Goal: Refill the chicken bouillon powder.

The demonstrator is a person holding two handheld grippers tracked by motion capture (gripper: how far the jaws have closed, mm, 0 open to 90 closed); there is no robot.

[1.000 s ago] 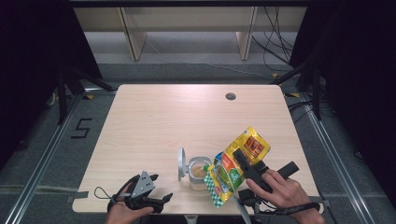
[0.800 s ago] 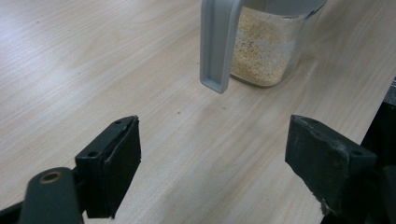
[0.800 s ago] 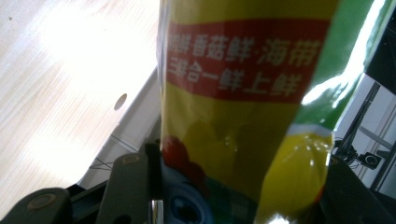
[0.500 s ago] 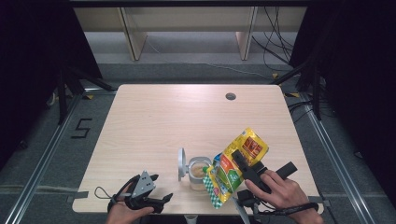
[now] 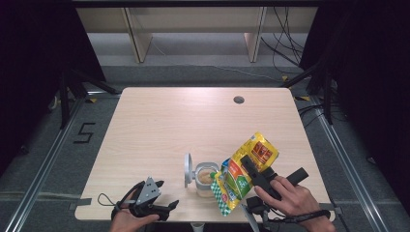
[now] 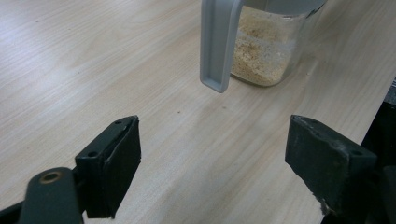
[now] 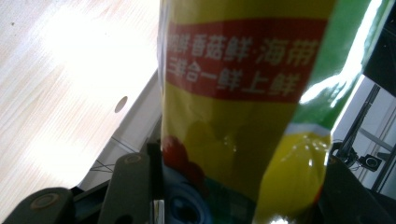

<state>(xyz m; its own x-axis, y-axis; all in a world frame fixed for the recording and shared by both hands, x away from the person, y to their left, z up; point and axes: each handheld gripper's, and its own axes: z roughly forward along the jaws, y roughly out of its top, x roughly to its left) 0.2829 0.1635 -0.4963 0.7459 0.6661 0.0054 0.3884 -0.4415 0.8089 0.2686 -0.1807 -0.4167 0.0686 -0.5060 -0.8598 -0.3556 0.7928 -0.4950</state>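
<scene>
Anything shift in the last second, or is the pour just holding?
Nothing visibly moved. The right gripper still clamps the yellow-green seasoning bag, tilted over the open jar. The left gripper stays open near the table edge.

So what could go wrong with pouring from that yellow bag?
The tilted yellow bag, clamped in the right hand-held gripper, might miss the small open jar and spill granules on the table. The left hand-held gripper rests open beside the jar, so nothing steadies it if the bag bumps it.
</scene>
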